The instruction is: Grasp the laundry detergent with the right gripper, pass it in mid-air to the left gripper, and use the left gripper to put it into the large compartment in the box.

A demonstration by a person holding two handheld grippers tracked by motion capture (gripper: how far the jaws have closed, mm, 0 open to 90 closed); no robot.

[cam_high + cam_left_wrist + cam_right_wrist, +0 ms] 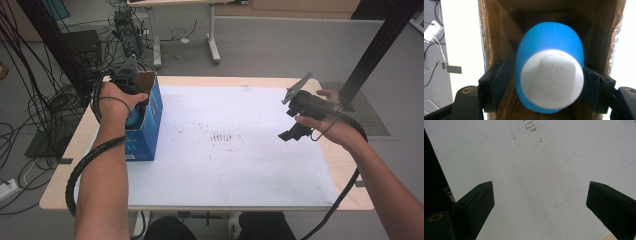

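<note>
A blue egg-shaped object [549, 40] with a white flat end [551, 80] sits inside an open cardboard box [499, 37], whose outside is blue [150, 125]. The box stands at the table's left edge. My left gripper [544, 82] points down into the box with the object between its jaws. The left pad [499, 80] stands clear of the object and the right pad [590, 82] is at its side, so the gripper is open. My right gripper [290, 134] hovers over the right part of the white sheet, open [539, 200] with nothing between its jaws.
A white sheet [240, 150] with faint reddish marks [222, 137] covers most of the wooden table [345, 165]. Cables [30, 115] hang and lie at the left. A black frame post [380, 45] rises at the far right. Another table's legs [214, 45] stand behind.
</note>
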